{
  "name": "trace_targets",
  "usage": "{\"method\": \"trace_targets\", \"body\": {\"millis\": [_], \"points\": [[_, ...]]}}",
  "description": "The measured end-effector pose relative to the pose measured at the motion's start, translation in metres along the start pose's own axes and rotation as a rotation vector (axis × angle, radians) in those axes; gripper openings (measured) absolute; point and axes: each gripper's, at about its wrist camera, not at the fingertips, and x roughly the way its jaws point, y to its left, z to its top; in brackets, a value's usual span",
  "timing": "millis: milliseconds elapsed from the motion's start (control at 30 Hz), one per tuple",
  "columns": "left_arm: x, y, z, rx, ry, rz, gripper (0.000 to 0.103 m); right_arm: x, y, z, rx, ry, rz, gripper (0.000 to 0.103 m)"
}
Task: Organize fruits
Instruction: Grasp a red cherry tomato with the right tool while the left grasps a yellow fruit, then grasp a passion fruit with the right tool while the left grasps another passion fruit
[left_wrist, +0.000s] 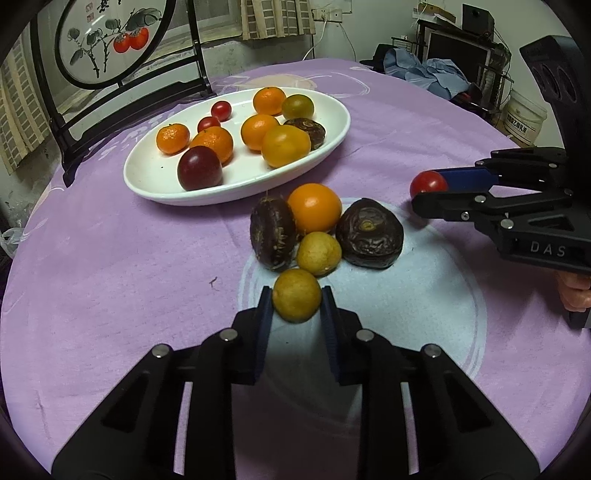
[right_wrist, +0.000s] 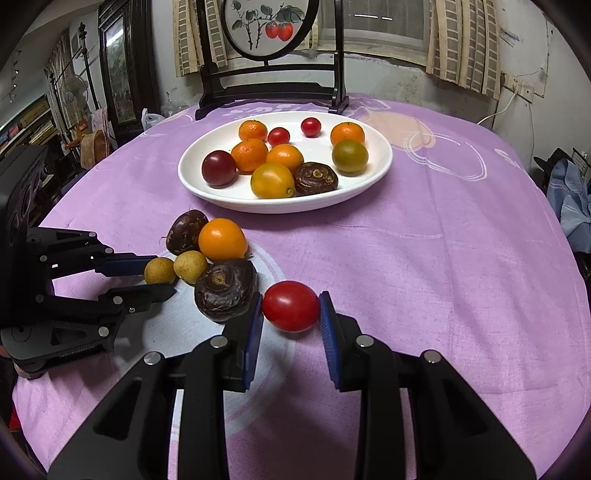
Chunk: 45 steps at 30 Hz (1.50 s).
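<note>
My left gripper is shut on a small yellow-brown round fruit, low over the cloth; it also shows in the right wrist view. My right gripper is shut on a red cherry tomato, seen from the left wrist view too. Beside them lies a pile: an orange, two dark wrinkled fruits and another small yellow fruit. A white oval plate behind holds several oranges, tomatoes and dark fruits.
The round table has a purple cloth. A black-framed painted screen stands at the table's far edge behind the plate. Room clutter, a fan and shelves lie beyond the table.
</note>
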Motion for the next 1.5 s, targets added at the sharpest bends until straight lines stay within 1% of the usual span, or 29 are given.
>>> {"method": "trace_targets", "body": {"millis": [67, 100, 167, 200, 267, 333, 400, 467, 567, 667, 767, 800, 833, 867, 900, 933, 967, 1033, 1100, 1233, 1300, 1367, 1400, 1433, 1467, 1500], "points": [[-0.002, 0.001, 0.0, -0.01, 0.0, 0.002, 0.027, -0.004, 0.0, 0.0, 0.009, -0.012, 0.026, 0.031], [-0.005, 0.003, 0.001, -0.017, -0.008, 0.006, 0.027, -0.007, 0.0, 0.002, 0.021, -0.034, 0.049, 0.031], [-0.016, 0.01, 0.006, -0.052, -0.053, -0.002, 0.027, -0.011, 0.001, 0.007, 0.033, -0.073, 0.066, 0.031], [-0.021, 0.015, 0.01, -0.075, -0.078, -0.005, 0.027, -0.012, 0.001, 0.013, 0.042, -0.105, 0.063, 0.031], [-0.029, 0.026, 0.02, -0.123, -0.126, 0.011, 0.027, -0.009, 0.0, 0.024, 0.066, -0.146, 0.06, 0.031], [-0.028, 0.042, 0.036, -0.185, -0.152, 0.037, 0.027, -0.003, -0.002, 0.04, 0.087, -0.181, 0.049, 0.031], [-0.023, 0.056, 0.052, -0.243, -0.162, 0.045, 0.026, 0.007, -0.003, 0.056, 0.096, -0.202, 0.037, 0.031], [-0.018, 0.066, 0.065, -0.27, -0.182, 0.076, 0.026, 0.02, -0.007, 0.072, 0.118, -0.213, 0.026, 0.031], [-0.007, 0.078, 0.085, -0.278, -0.203, 0.124, 0.026, 0.036, -0.017, 0.087, 0.159, -0.21, 0.032, 0.031], [0.01, 0.095, 0.099, -0.313, -0.177, 0.134, 0.026, 0.052, -0.023, 0.097, 0.18, -0.188, 0.038, 0.031], [0.024, 0.102, 0.101, -0.316, -0.149, 0.152, 0.026, 0.06, -0.021, 0.101, 0.159, -0.178, 0.018, 0.032], [0.029, 0.103, 0.101, -0.314, -0.138, 0.18, 0.029, 0.059, -0.019, 0.1, 0.151, -0.175, 0.015, 0.034], [0.029, 0.103, 0.099, -0.312, -0.141, 0.204, 0.036, 0.055, -0.017, 0.097, 0.143, -0.178, 0.018, 0.034], [0.028, 0.103, 0.097, -0.308, -0.149, 0.228, 0.06, 0.052, -0.016, 0.096, 0.137, -0.181, 0.021, 0.034], [0.025, 0.103, 0.095, -0.307, -0.165, 0.255, 0.077, 0.047, -0.013, 0.094, 0.127, -0.189, 0.019, 0.038], [0.02, 0.102, 0.093, -0.311, -0.188, 0.286, 0.079, 0.042, -0.01, 0.093, 0.116, -0.199, 0.012, 0.043], [0.016, 0.102, 0.092, -0.313, -0.197, 0.291, 0.079, 0.039, -0.008, 0.092, 0.106, -0.206, 0.009, 0.043], [0.01, 0.101, 0.091, -0.321, -0.199, 0.276, 0.08, 0.032, -0.001, 0.089, 0.083, -0.215, 0.011, 0.043], [0.003, 0.099, 0.087, -0.328, -0.21, 0.282, 0.084, 0.025, 0.004, 0.085, 0.07, -0.215, 0.021, 0.043], [-0.011, 0.093, 0.074, -0.323, -0.222, 0.278, 0.087, 0.015, 0.013, 0.073, 0.033, -0.218, 0.012, 0.044], [-0.017, 0.088, 0.067, -0.323, -0.227, 0.275, 0.093, 0.01, 0.016, 0.064, 0.011, -0.212, -0.001, 0.045], [-0.021, 0.085, 0.057, -0.32, -0.232, 0.296, 0.095, 0.008, 0.015, 0.056, 0.006, -0.192, 0.001, 0.045], [-0.022, 0.084, 0.053, -0.316, -0.235, 0.314, 0.096, 0.006, 0.012, 0.05, 0.008, -0.177, 0.006, 0.05], [-0.024, 0.081, 0.047, -0.307, -0.236, 0.341, 0.096, 0.005, 0.011, 0.046, 0.008, -0.165, 0.007, 0.057], [-0.024, 0.08, 0.043, -0.3, -0.231, 0.359, 0.097, 0.004, 0.011, 0.042, 0.007, -0.159, 0.005, 0.06], [-0.024, 0.079, 0.04, -0.295, -0.222, 0.366, 0.097, 0.005, 0.012, 0.036, -0.008, -0.137, 0.003, 0.061]]}}
